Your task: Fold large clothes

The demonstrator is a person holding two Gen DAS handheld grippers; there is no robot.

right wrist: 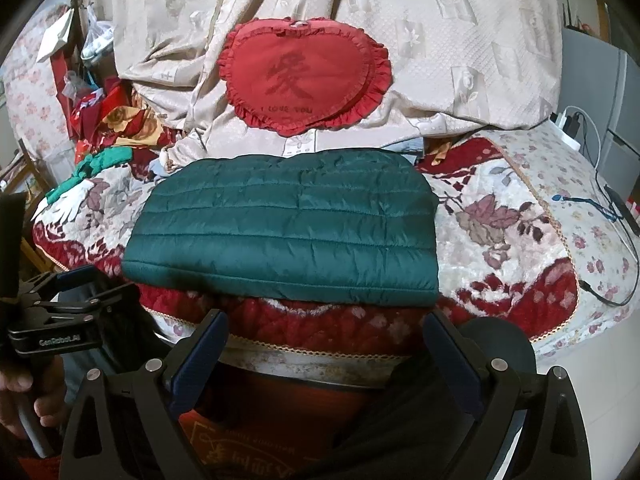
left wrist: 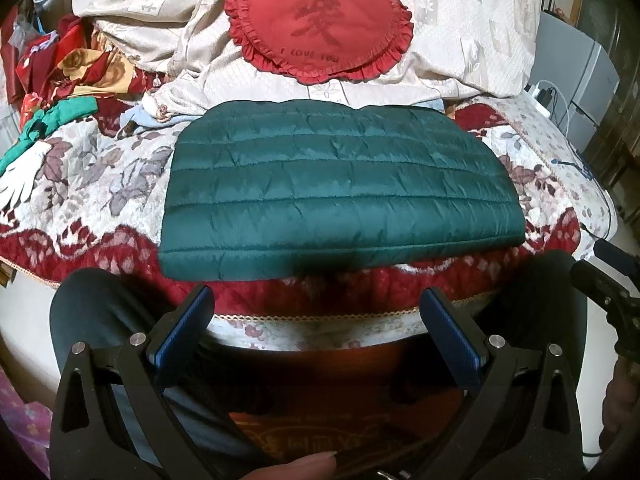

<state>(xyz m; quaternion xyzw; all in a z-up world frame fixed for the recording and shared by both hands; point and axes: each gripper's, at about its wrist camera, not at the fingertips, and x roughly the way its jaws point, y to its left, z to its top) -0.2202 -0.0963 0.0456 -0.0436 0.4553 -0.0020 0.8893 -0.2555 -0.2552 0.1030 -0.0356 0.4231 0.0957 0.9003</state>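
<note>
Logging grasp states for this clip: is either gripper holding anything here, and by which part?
Nothing is held. The left gripper and the right gripper are both open and empty, short of the folded green jacket lying on the bed.

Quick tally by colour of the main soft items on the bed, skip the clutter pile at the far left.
Green: 1, folded quilted jacket
Red: 1, heart-shaped cushion
Beige: 1, bunched-up quilt
White with green cuff: 1, glove
Total: 4
</note>
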